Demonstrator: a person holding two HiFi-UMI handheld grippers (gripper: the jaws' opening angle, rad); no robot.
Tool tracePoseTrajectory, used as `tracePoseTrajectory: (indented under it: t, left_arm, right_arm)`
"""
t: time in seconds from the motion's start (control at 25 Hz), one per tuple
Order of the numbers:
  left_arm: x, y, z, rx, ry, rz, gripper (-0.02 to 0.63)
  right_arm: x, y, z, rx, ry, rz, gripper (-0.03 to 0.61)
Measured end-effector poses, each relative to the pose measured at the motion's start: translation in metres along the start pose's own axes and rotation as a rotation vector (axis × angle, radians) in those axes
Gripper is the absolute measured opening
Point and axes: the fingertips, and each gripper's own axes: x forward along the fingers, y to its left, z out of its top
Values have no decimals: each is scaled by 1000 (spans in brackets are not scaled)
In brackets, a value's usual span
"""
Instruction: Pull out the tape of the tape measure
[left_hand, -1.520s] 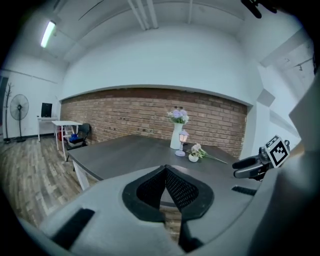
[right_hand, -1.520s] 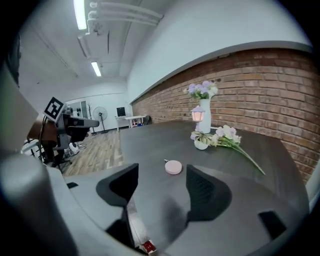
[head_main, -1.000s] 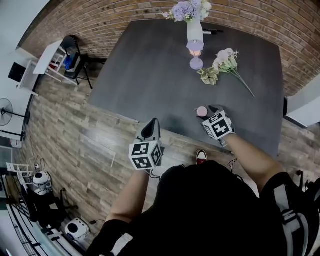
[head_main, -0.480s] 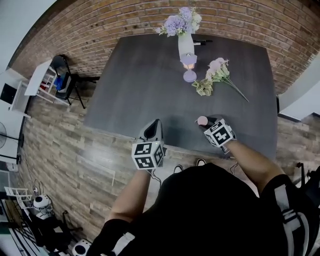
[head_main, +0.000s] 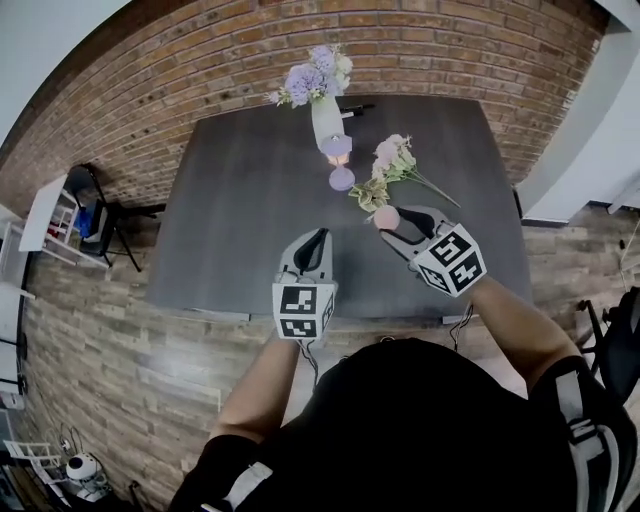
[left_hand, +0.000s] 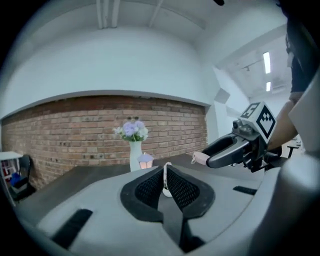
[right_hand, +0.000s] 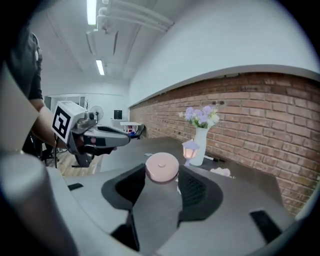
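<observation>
While clamping the round pink tape measure in the right tongs, holding the left tongs shut and empty near it.

Having just closed the right jaws partway onto the case, pinching it across its round body, flat face up, above the dark surface; keeping the left tongs to its left and slightly nearer, likely the hand for catching the tape's end, though showing no tab in any view. Standing farther off: flower vase, loose flowers, brick wall.

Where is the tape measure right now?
Head view, right of centre: the tape measure sits clamped in the right gripper, above the table, beside the loose flowers.
</observation>
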Motion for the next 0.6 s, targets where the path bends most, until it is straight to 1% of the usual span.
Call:
tracePoseTrajectory:
  t: [0.08,0.12,0.2,0.24,0.32,0.48,0.6]
  left_arm:
    - [8,-9,22,58,-41,-36,13]
    - [12,-15,31,79,-56,-66,19]
    - [18,-28,45,98,-80,-138,101]
    - [20,-33,49,102,-91,-167,116]
    - [22,-42,55,121,-109,-209,126]
    - [20,-60,57,188,-119,-288,126]
    - [21,-68,58,223,-123,-314,126]
  right_arm:
    - [-9,-1,19,-3,-36,-10,204]
    - [-12,-2,26,-3,-51,-15,204]
    - [-17,-4,37,-6,-71,-31,204]
    - [-19,-5,40,-10,-76,-38,204]
    - [-20,-5,43,-21,-77,-47,204]
    - [-23,-2,44,-47,-63,-57,204]
    - [-24,1,45,-62,-53,-52,204]
